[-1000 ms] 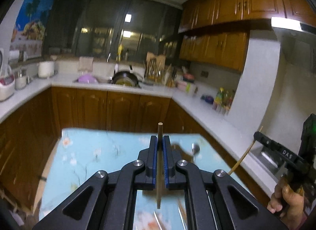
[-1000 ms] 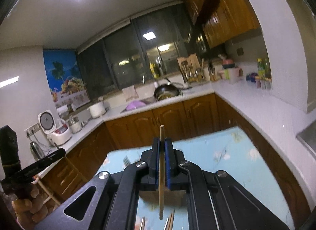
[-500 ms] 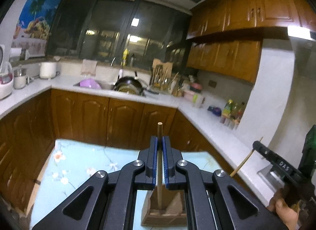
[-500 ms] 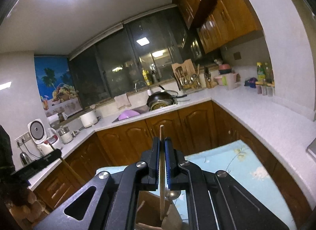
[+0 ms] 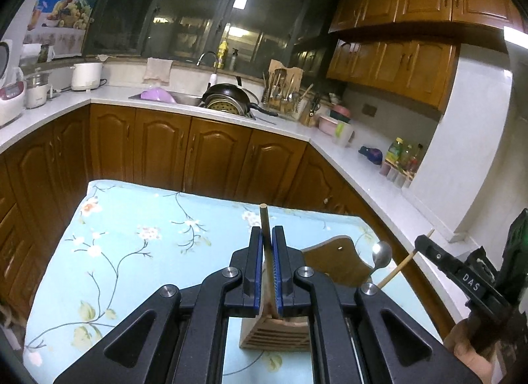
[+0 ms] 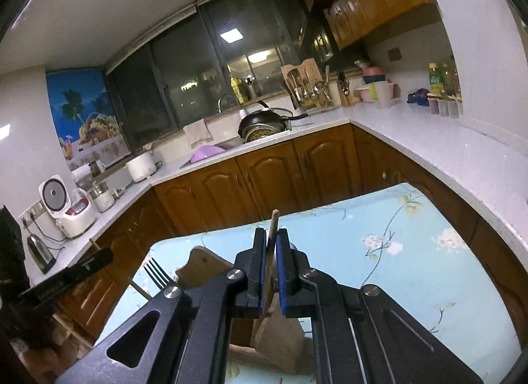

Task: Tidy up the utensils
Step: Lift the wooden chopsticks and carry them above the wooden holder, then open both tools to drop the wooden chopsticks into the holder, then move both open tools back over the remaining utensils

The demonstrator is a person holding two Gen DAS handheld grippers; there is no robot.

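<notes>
A: What do your two grippers hold at this moment?

B: Your left gripper (image 5: 270,242) is clenched on a thin wooden chopstick (image 5: 264,215). The stick stands almost upright between the blue pads, and its blunt top rises above the fingertips. Your right gripper (image 6: 271,245) is clenched on a second thin wooden chopstick (image 6: 274,219) in the same manner; that one leans a little to the right.

A: Where is the holder for the utensils?

B: The wooden utensil holder with the curved back board (image 5: 333,262) stands on the table with the light blue flowered cloth (image 5: 132,245), just below both grippers. In the left wrist view its slatted front shows under the jaws. The lower end of each stick is hidden behind the fingers, so you cannot tell if it is already inside a compartment.

A: Is something in the holder?

B: Yes. A metal spoon (image 5: 381,253) stands up at its right side in the left view, and a metal fork (image 6: 156,273) stands up at its left side in the right view. Your right hand (image 5: 468,347) shows at the right edge of the left view.
</notes>
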